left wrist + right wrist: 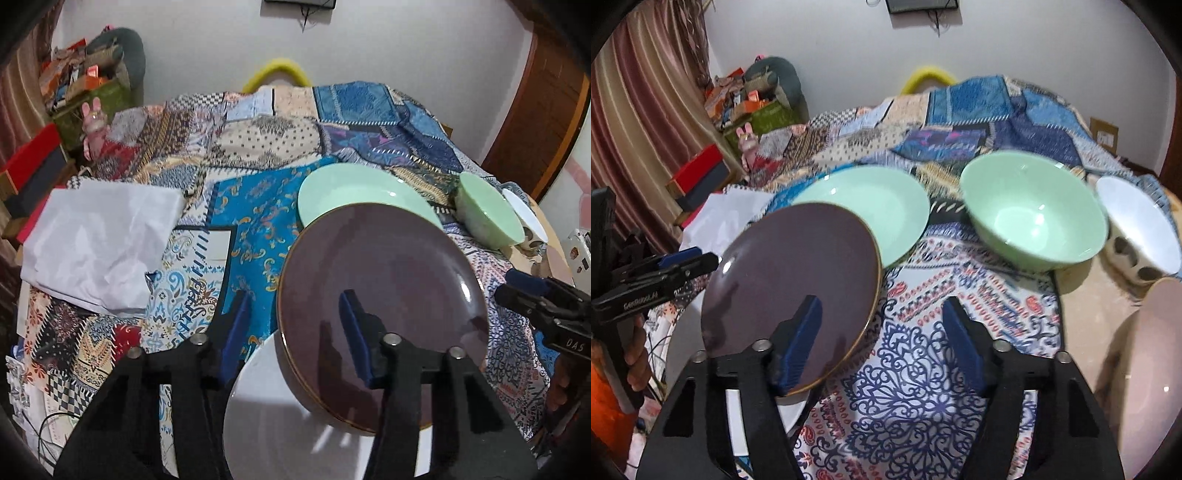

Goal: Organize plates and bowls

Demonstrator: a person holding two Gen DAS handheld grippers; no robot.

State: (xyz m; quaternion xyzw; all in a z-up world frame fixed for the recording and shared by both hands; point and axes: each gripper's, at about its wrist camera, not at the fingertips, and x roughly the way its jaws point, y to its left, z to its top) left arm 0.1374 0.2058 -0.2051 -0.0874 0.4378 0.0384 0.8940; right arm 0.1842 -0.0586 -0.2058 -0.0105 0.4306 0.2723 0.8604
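The left claw (295, 332) stands partly open astride the left rim of the brown plate (384, 295), one pad above it and one outside, neither pressing. The right claw (882, 343) straddles the same plate's right rim, likewise partly open and gripping nothing. The brown plate lies tilted on a white plate (280, 413) atop the patchwork cloth (236, 221). Behind the brown plate sits a green plate (871, 206); right of that, a green bowl (1034, 218), then a white bowl (1137, 229).
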